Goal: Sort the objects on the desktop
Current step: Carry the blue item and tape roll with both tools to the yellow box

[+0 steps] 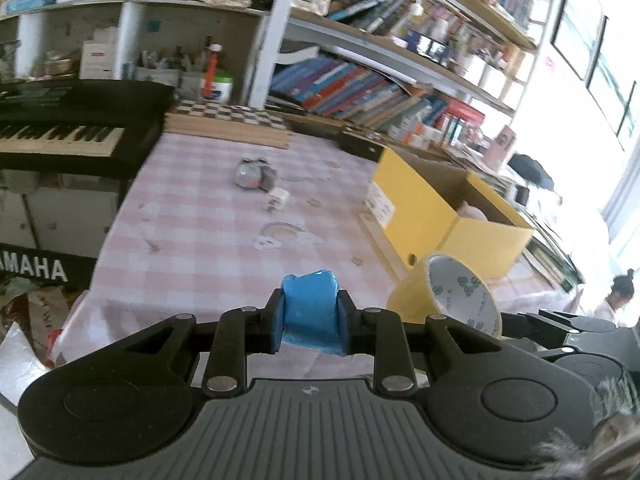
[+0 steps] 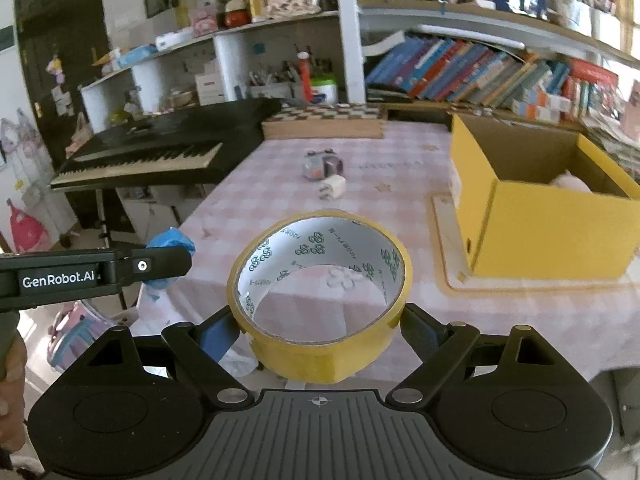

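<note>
Covering the desk (image 2: pixel 400 168) is a pink checked cloth; bookshelves (image 2: pixel 480 72) stand behind. Left gripper (image 1: pixel 308 312) is clamped on a blue wad (image 1: pixel 308 300), right gripper (image 2: pixel 320 320) on a yellow tape roll (image 2: pixel 320 288), above the desk's near edge.

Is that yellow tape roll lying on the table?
No, the tape roll is held up between the right gripper's fingers, above the table.
</note>
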